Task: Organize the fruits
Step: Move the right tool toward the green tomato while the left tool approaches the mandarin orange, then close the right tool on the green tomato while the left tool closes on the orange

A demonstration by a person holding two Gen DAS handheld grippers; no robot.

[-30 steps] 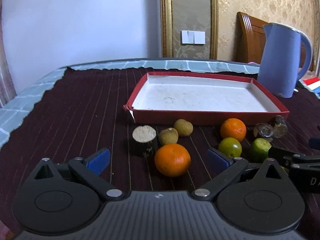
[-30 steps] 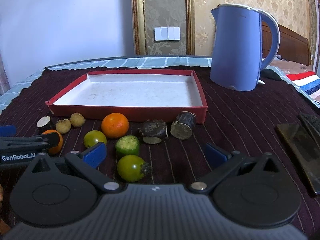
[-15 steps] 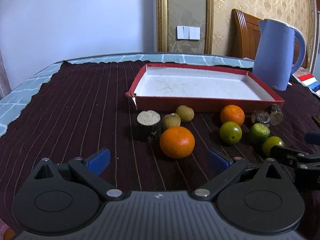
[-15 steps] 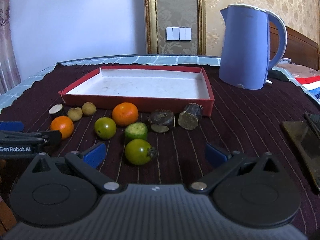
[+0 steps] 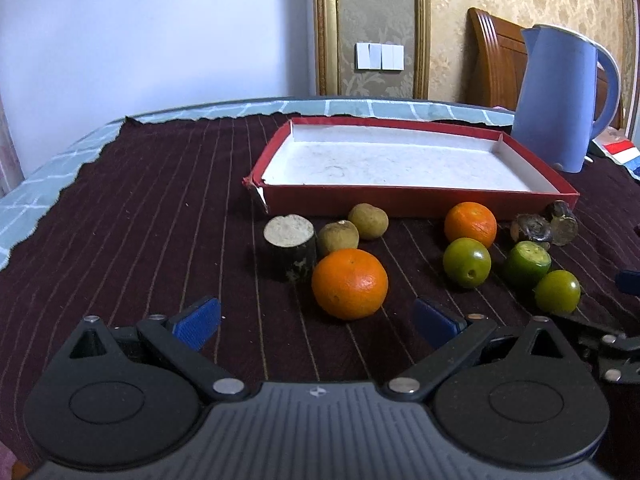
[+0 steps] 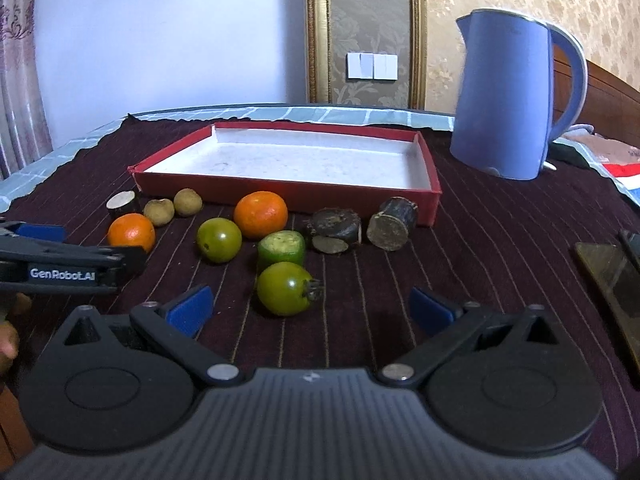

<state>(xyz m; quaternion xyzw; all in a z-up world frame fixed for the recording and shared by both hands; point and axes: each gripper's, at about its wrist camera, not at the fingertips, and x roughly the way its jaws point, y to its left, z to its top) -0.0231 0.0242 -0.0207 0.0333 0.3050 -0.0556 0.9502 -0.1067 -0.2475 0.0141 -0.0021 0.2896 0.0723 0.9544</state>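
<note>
Here, left wrist view: left gripper (image 5: 316, 318) spread wide, empty. Glossy round orange (image 5: 349, 284) lies dead ahead, just beyond the blue pads, on the dark striped cloth, short of the empty red cardboard tray (image 5: 416, 201).

Right wrist view: right gripper (image 6: 310, 306) likewise agape, empty. Smooth green tomato (image 6: 286, 289), stem pointing right, sits just ahead, slightly left of centre; right hand nearer it.

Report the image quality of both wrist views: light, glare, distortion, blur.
Left wrist view: soft light, small highlight on the near orange, fisheye bending the table edge, fruit sharp. Right wrist view: bright wall, glossy spot on the green tomato, kettle bowed, corners vignetted.
</note>
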